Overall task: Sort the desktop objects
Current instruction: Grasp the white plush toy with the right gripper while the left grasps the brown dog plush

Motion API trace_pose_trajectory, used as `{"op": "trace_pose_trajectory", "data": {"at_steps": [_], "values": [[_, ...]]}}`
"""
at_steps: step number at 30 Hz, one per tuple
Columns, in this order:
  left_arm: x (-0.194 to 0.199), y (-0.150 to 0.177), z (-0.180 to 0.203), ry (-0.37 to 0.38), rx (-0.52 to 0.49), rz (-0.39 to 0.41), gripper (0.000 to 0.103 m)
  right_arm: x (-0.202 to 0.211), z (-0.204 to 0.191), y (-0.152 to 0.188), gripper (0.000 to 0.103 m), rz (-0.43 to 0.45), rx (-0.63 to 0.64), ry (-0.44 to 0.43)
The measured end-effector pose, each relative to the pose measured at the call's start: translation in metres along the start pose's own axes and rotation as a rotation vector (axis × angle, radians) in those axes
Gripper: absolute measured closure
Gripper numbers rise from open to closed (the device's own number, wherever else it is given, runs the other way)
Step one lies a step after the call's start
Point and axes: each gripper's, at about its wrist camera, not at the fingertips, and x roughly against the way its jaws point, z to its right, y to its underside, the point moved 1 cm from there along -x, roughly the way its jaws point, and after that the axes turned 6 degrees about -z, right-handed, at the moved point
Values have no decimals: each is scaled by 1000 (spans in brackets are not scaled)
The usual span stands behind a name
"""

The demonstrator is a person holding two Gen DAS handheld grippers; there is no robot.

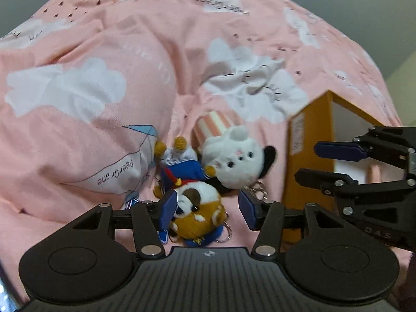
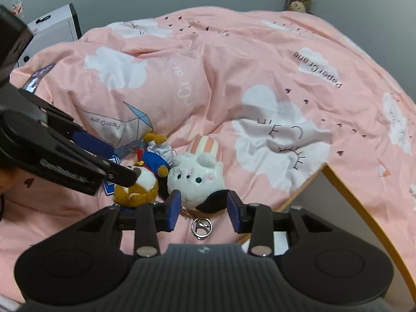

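Observation:
Two plush keychain toys lie on the pink quilt. A brown and white dog plush (image 1: 200, 213) in a blue outfit lies between the open jaws of my left gripper (image 1: 206, 209), its left pad touching the head. A white cat plush (image 1: 235, 161) with a striped pink hat and a black ear lies just beyond it. In the right wrist view my right gripper (image 2: 204, 209) is open around the lower part of the white cat plush (image 2: 195, 179), above its metal key ring (image 2: 201, 227). The dog plush (image 2: 137, 184) lies to the left under my left gripper (image 2: 111, 166).
An orange cardboard box (image 1: 312, 156) with a white inside stands open at the right; its rim (image 2: 364, 215) shows in the right wrist view. The rumpled pink cloud-print quilt (image 1: 104, 65) covers the bed. A white cabinet (image 2: 52, 28) stands at the back left.

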Motion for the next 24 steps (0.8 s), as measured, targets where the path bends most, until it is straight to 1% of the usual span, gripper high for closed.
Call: {"op": "trace_pose_trajectory", "data": {"at_steps": [4, 7, 9, 10, 12, 16, 17, 19, 23, 24], "values": [[-17, -3, -7, -26, 33, -41, 42, -25, 17, -12, 61, -58, -55, -50], [-26, -3, -9, -41, 41, -62, 42, -44, 25, -21, 56, -98, -92, -82], [-31, -3, -10, -49, 45, -74, 42, -55, 27, -26, 55, -119, -100, -106], [-34, -2, -11, -47, 45, -85, 42, -61, 27, -29, 50, -127, -101, -113], [-40, -2, -11, -38, 45, -101, 41, -70, 27, -34, 49, -143, -101, -127], [-44, -2, -11, -35, 42, -102, 39, -89, 29, -42, 49, -186, -104, -146], [-45, -2, -12, -32, 42, -103, 39, -94, 29, -44, 45, -197, -105, -153], [-47, 0, -12, -31, 41, -105, 36, -102, 29, -46, 41, -217, -115, -175], [-53, 1, -12, -27, 39, -106, 33, -116, 26, -49, 35, -246, -125, -183], [-54, 1, -12, -25, 40, -106, 32, -118, 25, -49, 35, -251, -128, -185]]}}
